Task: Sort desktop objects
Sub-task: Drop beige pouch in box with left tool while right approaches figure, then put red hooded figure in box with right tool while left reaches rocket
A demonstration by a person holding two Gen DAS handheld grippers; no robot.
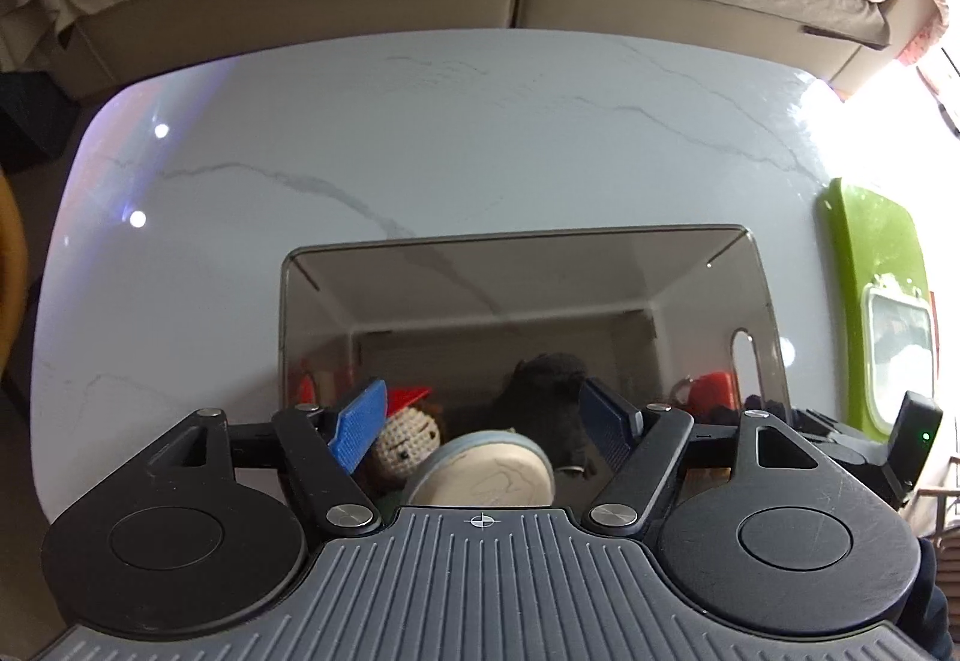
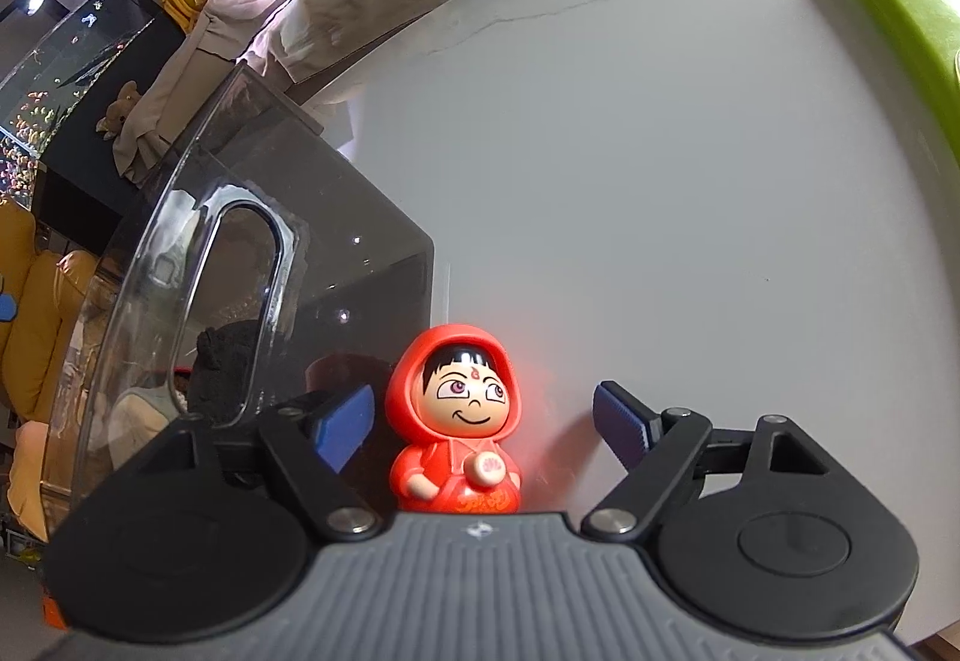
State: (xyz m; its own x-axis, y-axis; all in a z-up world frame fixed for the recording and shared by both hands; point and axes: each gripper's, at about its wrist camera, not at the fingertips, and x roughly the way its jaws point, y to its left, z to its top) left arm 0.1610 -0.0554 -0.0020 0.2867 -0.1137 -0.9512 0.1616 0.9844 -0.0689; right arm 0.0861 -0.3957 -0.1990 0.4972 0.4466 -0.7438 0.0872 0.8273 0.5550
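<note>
Progress: sorting looks well along, judging by how much already lies in the smoky clear bin and how little is left outside it.
Bin contents: a crocheted doll, a round pale tin and a dark fuzzy toy sit inside; something red also shows through the wall, too blurred to name.
Remaining item: the red hooded figurine stands upright on the counter, just beside the bin's wall and outside it.
Right claw: spread wide, blue pads on either side of the figurine, neither pad touching it; it holds nothing.
Left claw: also wide and empty, hanging over the bin's open top above the tin.
Green tray: lies at the far right of the counter, well apart from the bin; its role is unclear.
Likely next: closing on the figurine and lifting it over the rim would, I judge, finish the visible sorting.
</note>
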